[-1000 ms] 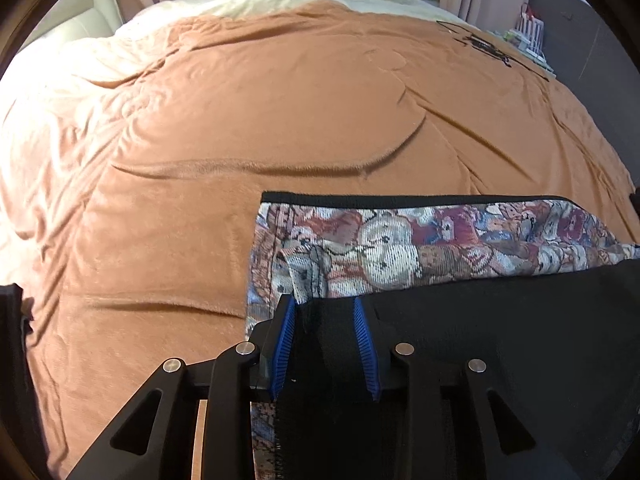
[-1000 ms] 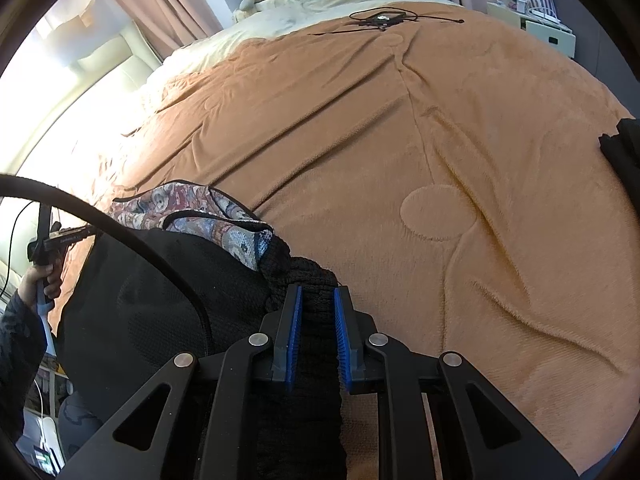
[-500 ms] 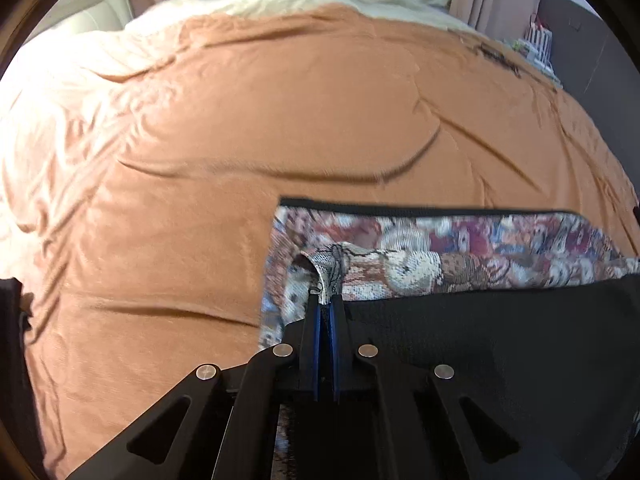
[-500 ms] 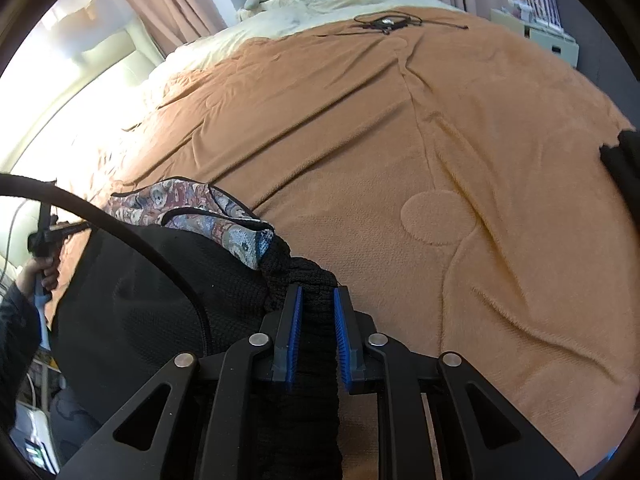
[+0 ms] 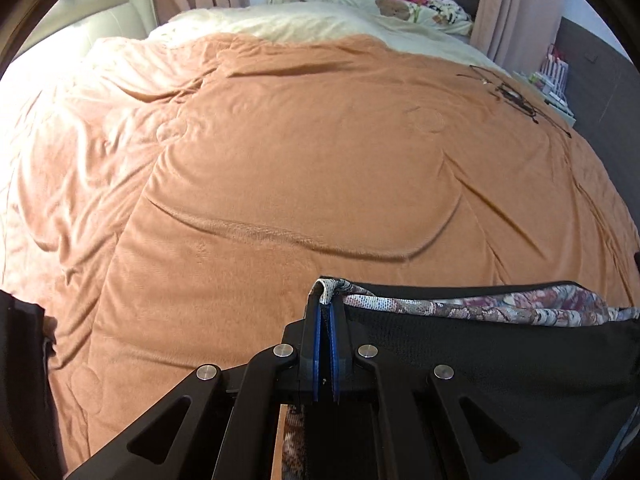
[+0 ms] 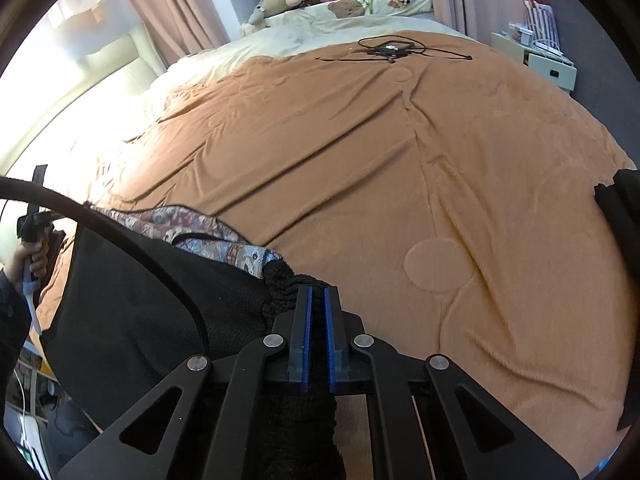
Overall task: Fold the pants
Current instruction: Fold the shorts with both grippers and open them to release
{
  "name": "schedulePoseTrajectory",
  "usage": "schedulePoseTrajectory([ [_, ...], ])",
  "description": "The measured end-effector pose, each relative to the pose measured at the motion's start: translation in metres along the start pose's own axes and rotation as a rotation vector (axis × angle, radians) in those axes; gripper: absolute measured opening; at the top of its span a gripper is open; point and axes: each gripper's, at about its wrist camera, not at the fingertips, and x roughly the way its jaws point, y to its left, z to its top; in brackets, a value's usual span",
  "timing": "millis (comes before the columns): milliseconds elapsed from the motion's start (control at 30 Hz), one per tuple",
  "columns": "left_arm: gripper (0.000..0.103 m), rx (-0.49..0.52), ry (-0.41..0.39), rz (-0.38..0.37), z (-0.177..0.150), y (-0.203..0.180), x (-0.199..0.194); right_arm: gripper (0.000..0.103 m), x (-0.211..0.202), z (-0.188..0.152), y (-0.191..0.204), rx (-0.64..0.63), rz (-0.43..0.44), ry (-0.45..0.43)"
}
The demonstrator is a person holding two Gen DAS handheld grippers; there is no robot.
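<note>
Left fingers: the left gripper (image 5: 326, 312), at lower centre of the left wrist view, has its blue pads (image 5: 317, 344) pressed almost together; a fold of patterned cloth sticks up from between their tips, so they are pinching the pants.
Right fingers: the right gripper (image 6: 316, 300), at lower centre of the right wrist view, has its blue pads (image 6: 307, 332) narrowly apart with bunched black ribbed cloth filling the gap between them; this looks like the waistband or a cuff, though I cannot tell which.
Pants: the pants (image 5: 500, 360) are black outside with a bear-print tapestry lining; in the left view they fill the lower right of the frame, stretched from the closed fingers toward the right edge, the lining showing as a band along the top edge; in the right view the pants (image 6: 132, 300) spread across the lower left, lining visible at the upper rim of the black cloth.
Blanket: an orange-brown blanket (image 5: 300, 160) fills the middle of both views, creased, with round stitched patches; the pants sit at its near edge.
Cable: a tangle of black cable (image 6: 390, 50) lies on the blanket at upper centre of the right view, well apart from the pants.
Far end: cream bedding with soft toys (image 6: 280, 2) along the top of the frame; pink curtains (image 6: 168, 12) at upper left.
Hand: the person's left hand (image 6: 34, 258) grips a handle at the left edge of the right view.
</note>
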Motion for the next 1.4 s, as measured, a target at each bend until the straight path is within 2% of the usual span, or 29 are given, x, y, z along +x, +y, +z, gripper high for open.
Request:
schedulePoseTrajectory([
  [267,0.004,-0.028,0.057,0.052,0.007,0.004,0.034,0.002,0.026,0.019,0.005,-0.003,-0.038,0.014],
  [533,0.004,-0.051,0.110,0.106,0.001,0.011,0.058,0.002,0.049,0.026,0.012,0.005,-0.069,0.025],
  [700,0.005,-0.063,0.146,0.092,0.001,0.012,0.065,0.000,0.060,0.029,0.013,0.009,-0.112,0.023],
  [767,0.010,-0.078,0.153,0.072,0.002,0.014,0.055,0.000,0.059,0.032,0.011,0.007,-0.157,0.007],
  [800,0.020,-0.084,0.150,0.055,0.002,0.015,0.050,0.000,0.056,0.031,0.009,0.027,-0.132,0.007],
  [833,0.038,-0.088,0.138,0.036,0.001,0.015,0.042,0.000,0.052,0.031,0.006,0.055,-0.104,0.004],
  [867,0.049,-0.088,0.122,0.032,-0.001,0.016,0.032,0.001,0.044,0.029,0.002,0.079,-0.083,-0.001],
  [900,0.063,-0.082,0.096,0.040,-0.004,0.015,0.020,0.008,0.039,0.028,0.002,0.080,-0.075,-0.005],
  [933,0.065,-0.074,0.074,0.046,-0.007,0.016,0.011,0.012,0.033,0.026,0.002,0.077,-0.072,-0.008],
  [1000,0.065,-0.070,0.062,0.038,-0.015,0.017,-0.007,0.035,0.020,0.019,0.001,0.079,-0.063,-0.017],
  [1067,0.065,-0.078,0.061,0.023,-0.025,0.020,-0.020,0.047,0.005,0.011,0.000,0.092,-0.046,-0.031],
  [1400,0.065,-0.102,0.064,-0.017,-0.085,0.023,-0.069,0.050,-0.034,-0.022,-0.022,0.156,0.034,-0.022],
])
